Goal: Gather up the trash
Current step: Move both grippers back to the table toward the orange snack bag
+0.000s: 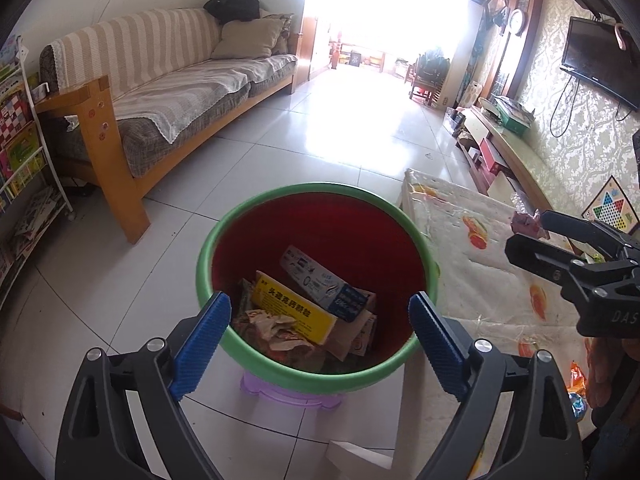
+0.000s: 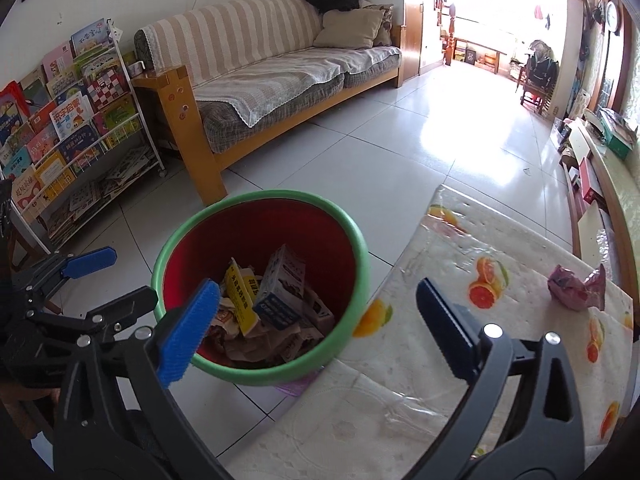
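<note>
While my right tool (image 2: 316, 312) is hanging wide and empty between the bin (image 2: 356, 240) and the worktop (image 2: 400, 400), I am risking nudging the bin's rim with the near finger. My left tool (image 1: 320, 320), also wide and empty, is hovering over the bin. A crumpled pink wrapper (image 2: 576, 286) is lying on the worktop's far side, well apart.

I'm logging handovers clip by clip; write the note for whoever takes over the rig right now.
Left gripper: open, empty, over the bin.
Right gripper: open, empty, between bin and table.
Done: boxes and crumpled paper already lie in the bin.
Left: a pink wrapper lies on the table to the right; more wrappers show at the table's near edge. Pick them up and drop them in the bin.
</note>
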A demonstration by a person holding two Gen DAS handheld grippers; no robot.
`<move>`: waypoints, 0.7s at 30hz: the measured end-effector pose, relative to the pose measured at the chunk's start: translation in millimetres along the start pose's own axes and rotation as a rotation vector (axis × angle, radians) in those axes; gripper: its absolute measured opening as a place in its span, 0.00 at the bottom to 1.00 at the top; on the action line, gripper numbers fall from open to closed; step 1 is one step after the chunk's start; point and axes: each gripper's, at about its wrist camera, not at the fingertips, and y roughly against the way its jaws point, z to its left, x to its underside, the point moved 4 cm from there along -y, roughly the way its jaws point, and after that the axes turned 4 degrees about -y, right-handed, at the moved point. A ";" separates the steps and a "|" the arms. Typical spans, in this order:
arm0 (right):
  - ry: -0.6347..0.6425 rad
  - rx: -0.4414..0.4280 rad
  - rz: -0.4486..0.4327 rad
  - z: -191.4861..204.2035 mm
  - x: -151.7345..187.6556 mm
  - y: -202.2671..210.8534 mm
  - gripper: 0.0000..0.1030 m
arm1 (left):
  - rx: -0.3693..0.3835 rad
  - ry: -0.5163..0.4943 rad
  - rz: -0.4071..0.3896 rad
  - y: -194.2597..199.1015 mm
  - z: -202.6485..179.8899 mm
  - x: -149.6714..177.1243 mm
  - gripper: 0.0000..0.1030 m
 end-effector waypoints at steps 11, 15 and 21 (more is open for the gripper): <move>-0.139 0.190 -0.029 -128.0 61.1 96.4 0.95 | 0.233 -0.195 0.065 0.3 -153.7 24.6 0.92; -0.190 0.257 -0.006 -175.4 90.5 119.9 0.95 | 0.345 -0.289 0.112 2.8 -213.0 45.8 0.92; -0.254 0.318 -0.012 -222.7 121.7 149.2 0.95 | 0.498 -0.485 0.171 14.4 -292.1 81.2 0.92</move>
